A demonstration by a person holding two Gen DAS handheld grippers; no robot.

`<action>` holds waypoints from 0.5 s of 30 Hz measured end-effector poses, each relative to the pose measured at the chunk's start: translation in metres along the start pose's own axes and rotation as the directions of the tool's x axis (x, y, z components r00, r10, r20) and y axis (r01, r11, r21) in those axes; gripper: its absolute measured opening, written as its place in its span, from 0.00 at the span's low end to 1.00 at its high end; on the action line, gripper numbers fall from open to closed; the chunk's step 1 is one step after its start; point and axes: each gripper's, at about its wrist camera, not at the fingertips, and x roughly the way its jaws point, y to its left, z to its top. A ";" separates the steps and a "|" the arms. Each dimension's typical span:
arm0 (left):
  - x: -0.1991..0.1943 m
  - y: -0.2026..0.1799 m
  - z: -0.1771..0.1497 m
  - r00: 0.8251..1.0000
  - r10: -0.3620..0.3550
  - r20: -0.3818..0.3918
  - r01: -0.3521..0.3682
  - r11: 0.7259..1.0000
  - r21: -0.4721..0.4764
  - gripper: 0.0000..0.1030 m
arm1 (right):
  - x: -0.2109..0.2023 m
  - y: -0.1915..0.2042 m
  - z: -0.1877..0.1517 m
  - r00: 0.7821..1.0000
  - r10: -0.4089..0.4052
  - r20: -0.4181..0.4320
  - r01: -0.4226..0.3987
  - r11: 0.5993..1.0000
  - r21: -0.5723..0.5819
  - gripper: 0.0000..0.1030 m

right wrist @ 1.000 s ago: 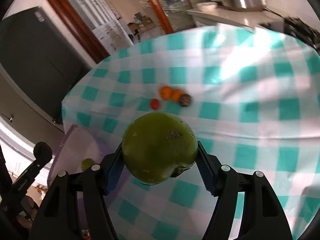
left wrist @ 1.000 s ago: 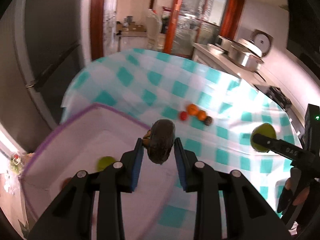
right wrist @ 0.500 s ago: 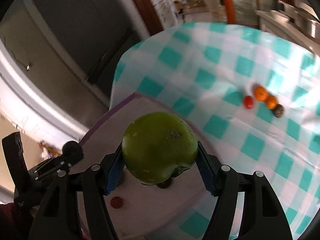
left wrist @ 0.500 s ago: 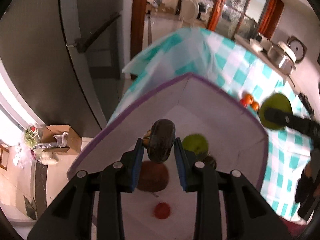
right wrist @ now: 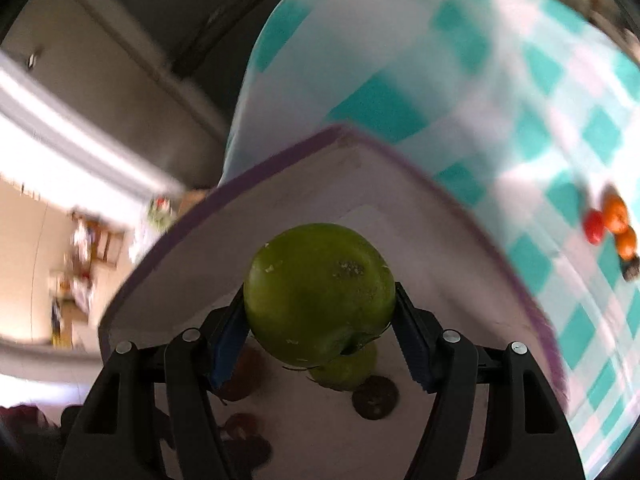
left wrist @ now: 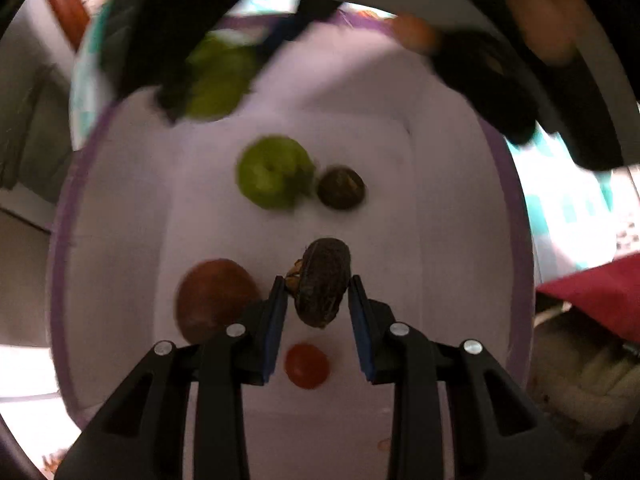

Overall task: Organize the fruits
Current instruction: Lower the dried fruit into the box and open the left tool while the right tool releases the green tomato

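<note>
My left gripper [left wrist: 318, 292] is shut on a dark brown wrinkled fruit [left wrist: 324, 280] and holds it above the floor of a white box with a purple rim [left wrist: 60, 240]. In the box lie a green apple [left wrist: 272, 178], a small dark fruit [left wrist: 341, 188], a reddish-brown fruit [left wrist: 212, 298] and a small red fruit [left wrist: 306, 366]. My right gripper [right wrist: 320, 320] is shut on a large green apple [right wrist: 318, 294] over the same box [right wrist: 280, 160]; it shows blurred at the top of the left wrist view [left wrist: 218, 80].
The box stands on a teal-and-white checked tablecloth [right wrist: 500, 80]. On the cloth to the right lie a small red fruit [right wrist: 594, 226], two orange fruits [right wrist: 618, 216] and a dark one [right wrist: 632, 270]. A red cloth [left wrist: 592, 292] lies right of the box.
Both grippers have moved over the box and lowered toward its inside, each still holding its fruit. The right gripper now reaches in from the far side of the left view.
</note>
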 end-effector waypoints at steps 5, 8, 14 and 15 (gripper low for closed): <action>0.017 -0.014 -0.001 0.997 0.039 -0.070 -0.030 0.991 0.131 0.31 | 0.035 0.018 0.010 0.993 -0.085 -0.084 0.075 0.991 -0.114 0.64; 0.023 -0.020 0.003 0.993 0.071 -0.091 -0.051 0.978 0.203 0.31 | 0.048 0.017 0.016 0.988 -0.113 -0.108 0.101 0.989 -0.111 0.64; 0.038 -0.016 0.007 0.987 0.073 -0.146 -0.038 0.972 0.231 0.31 | 0.074 0.022 0.015 0.968 -0.188 -0.167 0.161 0.973 -0.163 0.64; 0.038 -0.015 0.007 0.987 0.066 -0.149 -0.031 0.973 0.228 0.32 | 0.077 0.023 0.015 0.966 -0.193 -0.174 0.165 0.973 -0.163 0.64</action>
